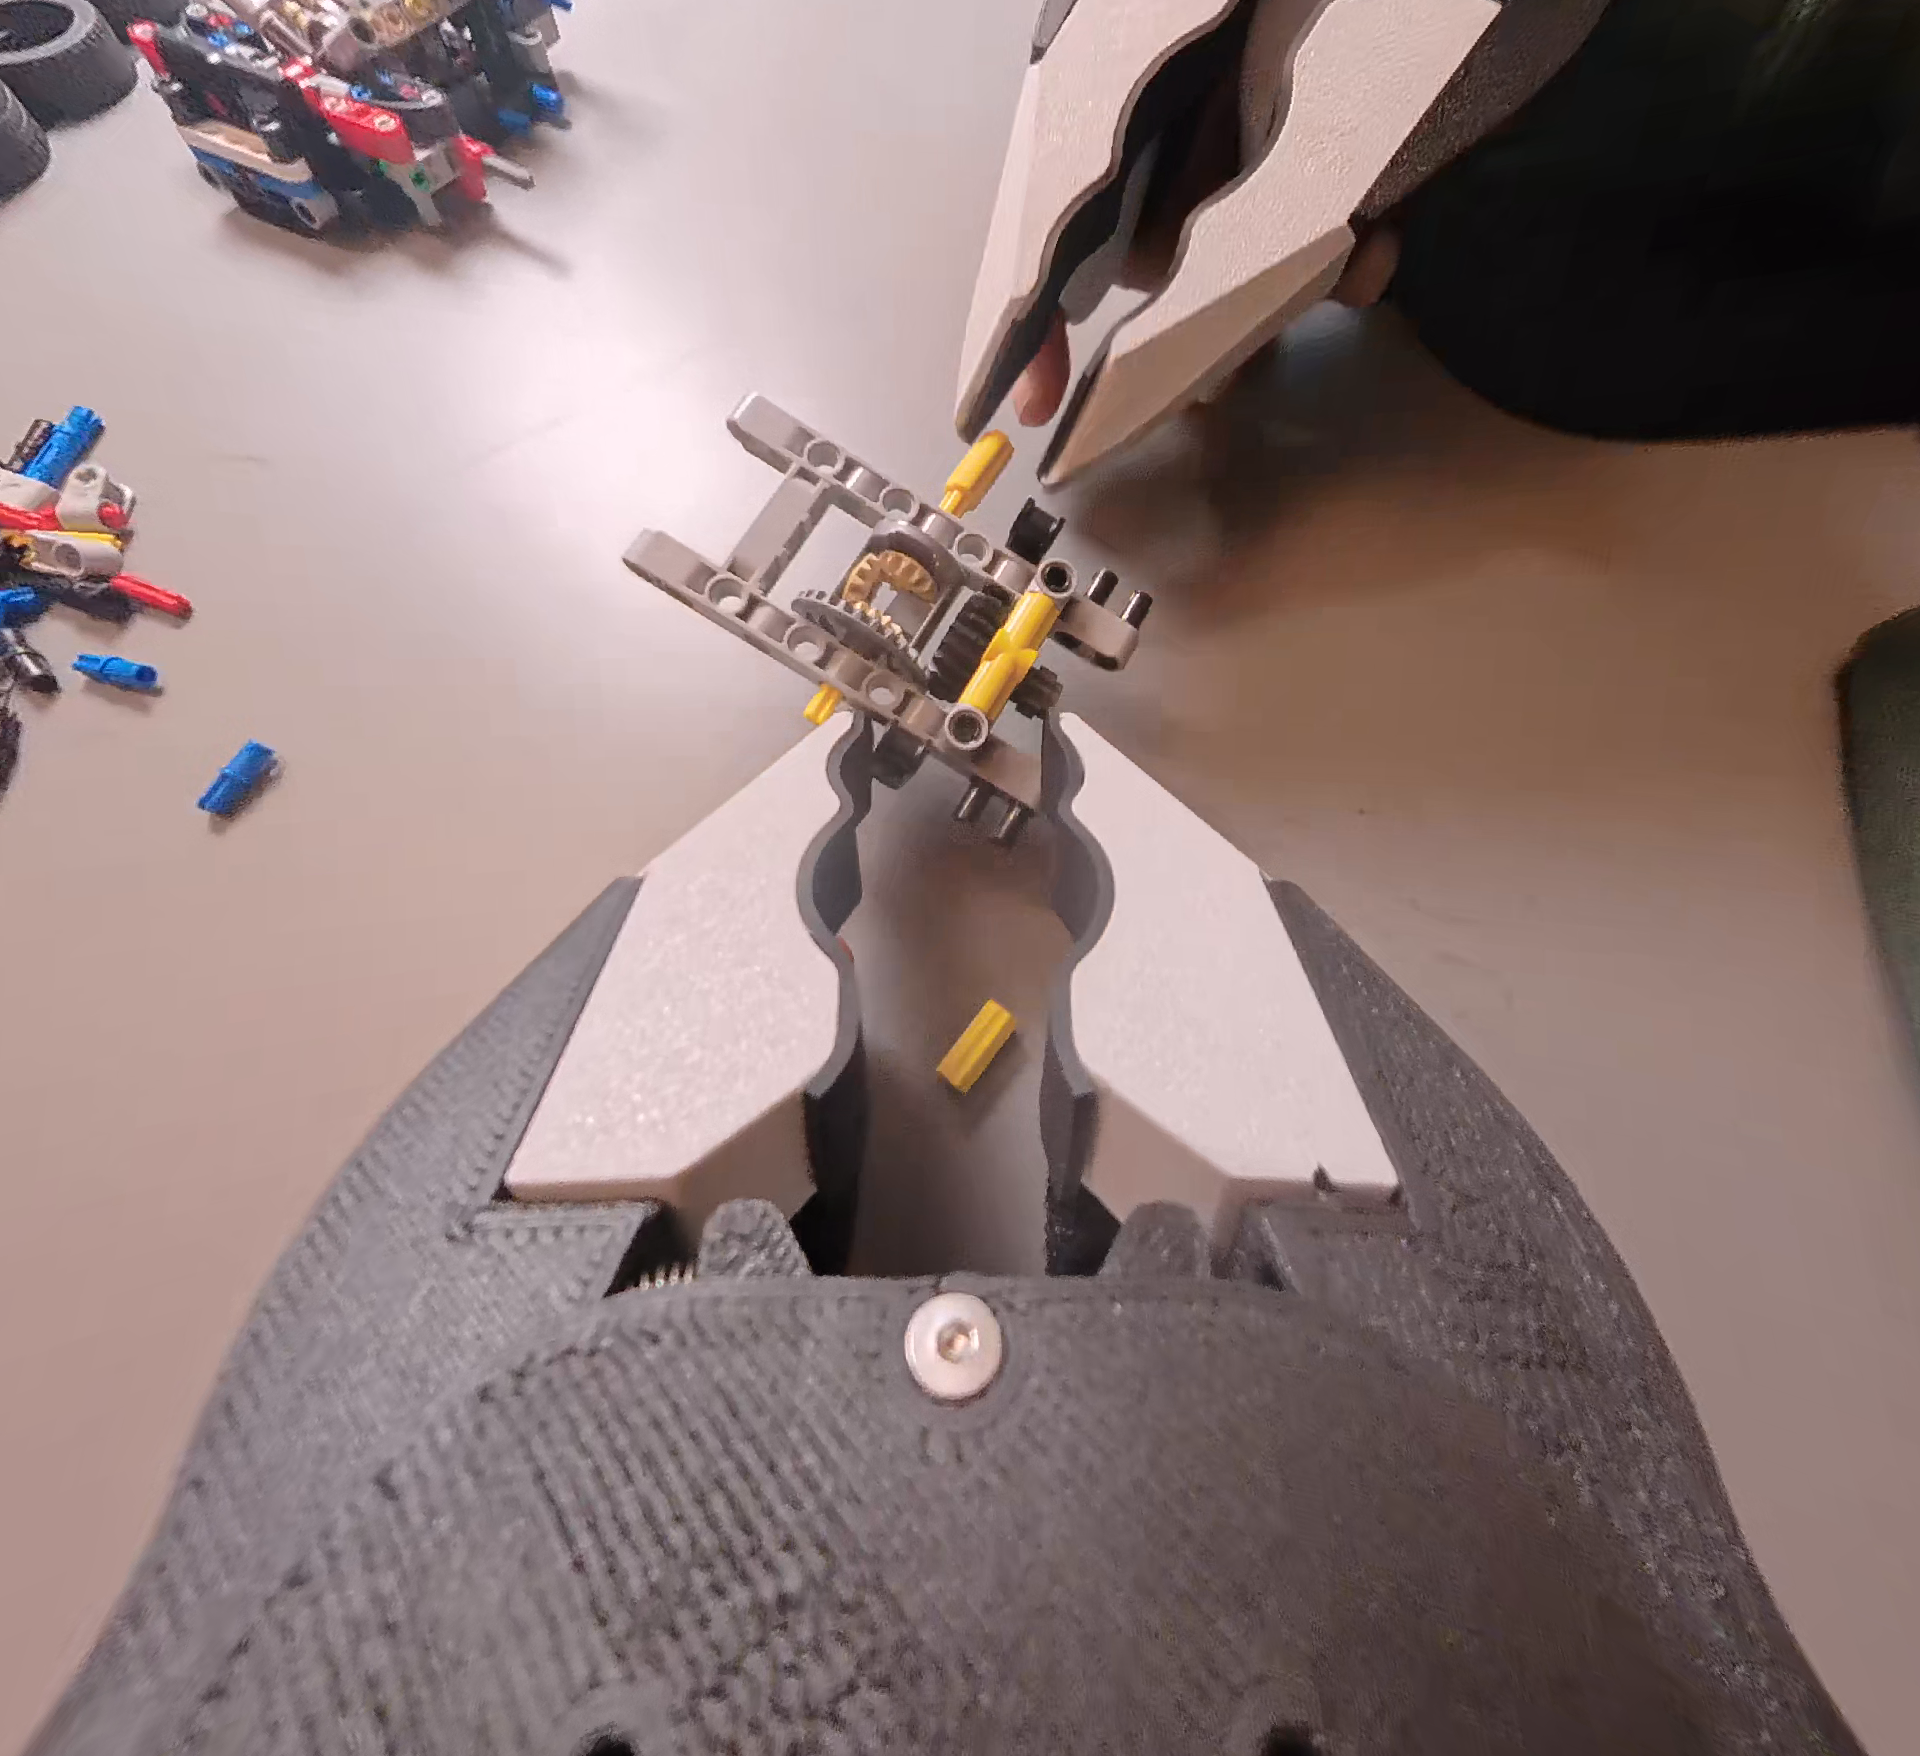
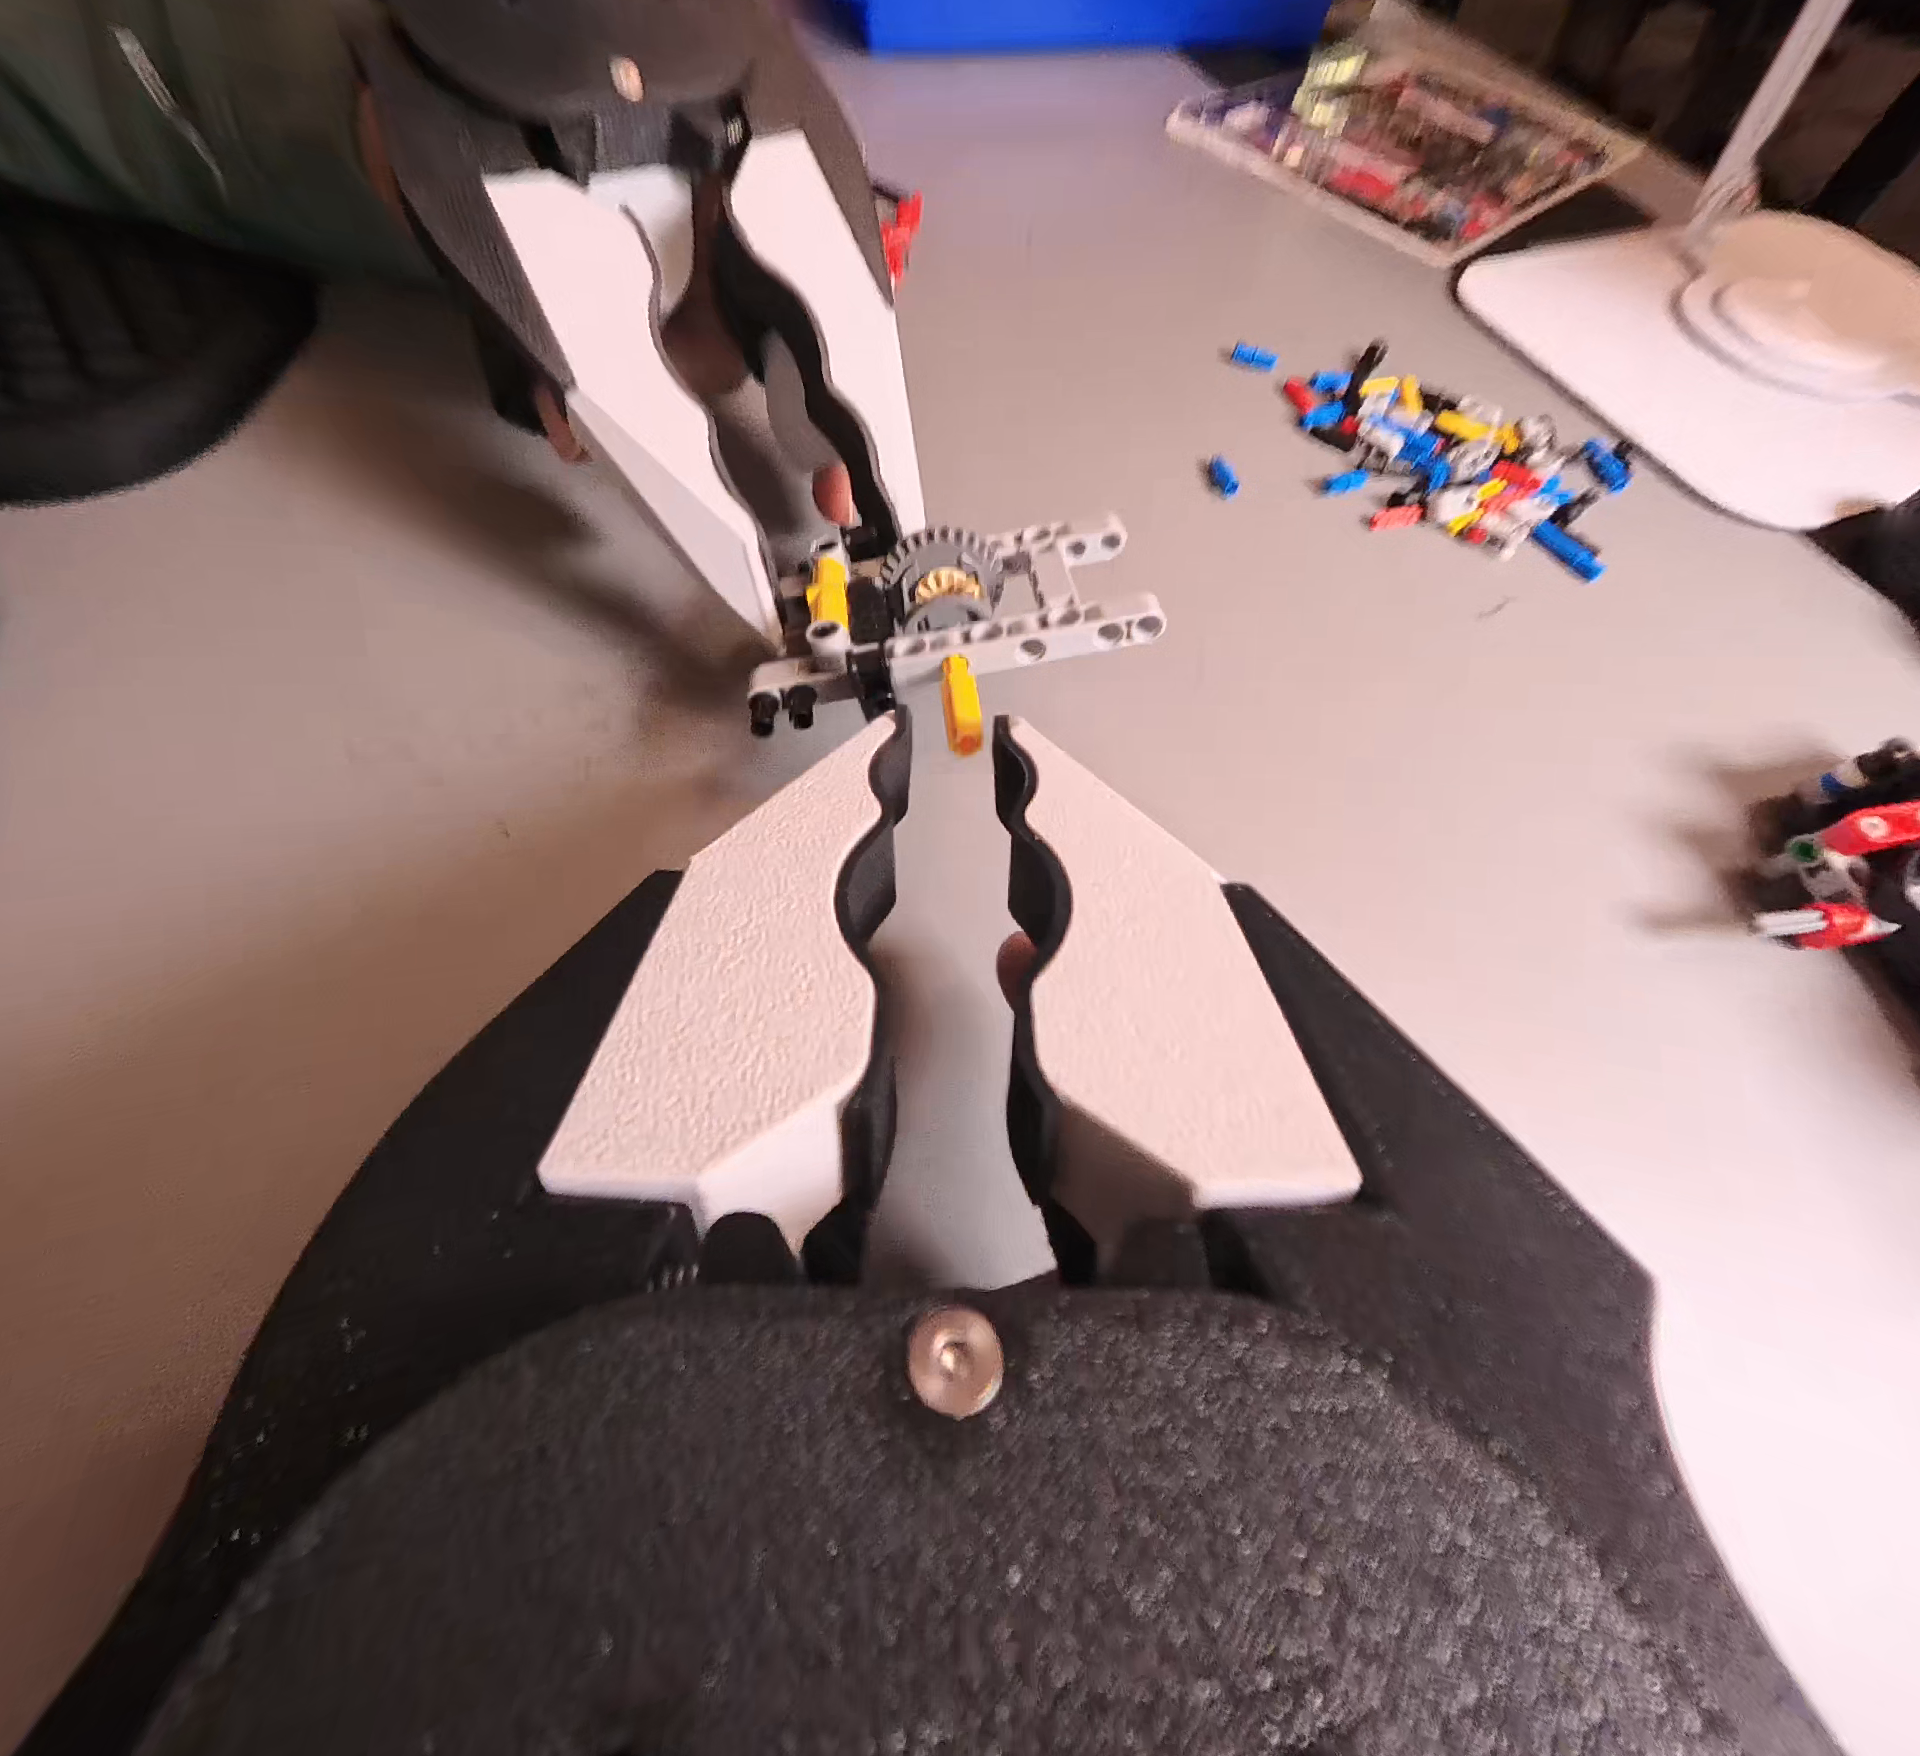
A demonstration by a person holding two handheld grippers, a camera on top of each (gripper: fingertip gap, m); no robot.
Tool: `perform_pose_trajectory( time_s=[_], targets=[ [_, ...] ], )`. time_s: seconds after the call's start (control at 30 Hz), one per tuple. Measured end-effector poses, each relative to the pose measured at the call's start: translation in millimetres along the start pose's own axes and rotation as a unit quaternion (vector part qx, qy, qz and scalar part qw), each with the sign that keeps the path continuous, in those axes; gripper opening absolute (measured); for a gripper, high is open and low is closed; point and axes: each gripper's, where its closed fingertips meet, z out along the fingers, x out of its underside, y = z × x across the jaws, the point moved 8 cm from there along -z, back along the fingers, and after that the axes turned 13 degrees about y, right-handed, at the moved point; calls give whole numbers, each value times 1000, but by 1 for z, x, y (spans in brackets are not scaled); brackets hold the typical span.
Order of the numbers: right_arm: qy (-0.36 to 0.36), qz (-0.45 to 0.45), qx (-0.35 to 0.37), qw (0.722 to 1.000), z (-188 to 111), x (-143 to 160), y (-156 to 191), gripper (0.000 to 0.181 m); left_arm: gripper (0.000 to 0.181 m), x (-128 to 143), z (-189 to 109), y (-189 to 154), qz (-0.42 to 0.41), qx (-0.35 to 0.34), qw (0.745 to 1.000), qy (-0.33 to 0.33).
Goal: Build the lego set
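Left tongs (image 1: 956, 740) clamp the grey gear frame (image 1: 883, 594); right tongs (image 2: 951, 735) gape slightly around its yellow pin (image 2: 956, 693).

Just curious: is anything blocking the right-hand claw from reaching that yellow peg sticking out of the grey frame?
Nothing visible. The right gripper is open, the yellow peg just at its fingertips, only bare table around.

grey lego frame (image 1: 831, 584), yellow pins (image 1: 977, 465)

we note glossy plastic on the grey gear frame (image 1: 883, 605), rough matt printed plastic on the left gripper (image 1: 956, 735) body, and a smooth matt table (image 1: 623, 356).
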Motion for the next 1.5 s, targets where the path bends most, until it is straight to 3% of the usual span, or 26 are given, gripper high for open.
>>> perform_pose_trajectory(
  time_s=[0.37, 0.83, 1.13, 1.5],
  targets=[
    [-43, 2, -17, 999, -9, -4, 2, 6, 31, -6, -4, -5, -12, 39, 999, -34],
    [117, -135, 32, 983, 1, -2, 21, 5, 29, 4, 9, -14, 38, 30, 998, 49],
    [60, -84, 2, 995, 2, 2, 19, 5, 29, 4, 6, -13, 21, 62, 997, 39],
    [64, -79, -14, 995, 5, 5, 21, 5, 28, 5, 8, -17, 41, 59, 996, 50]
  ],
)
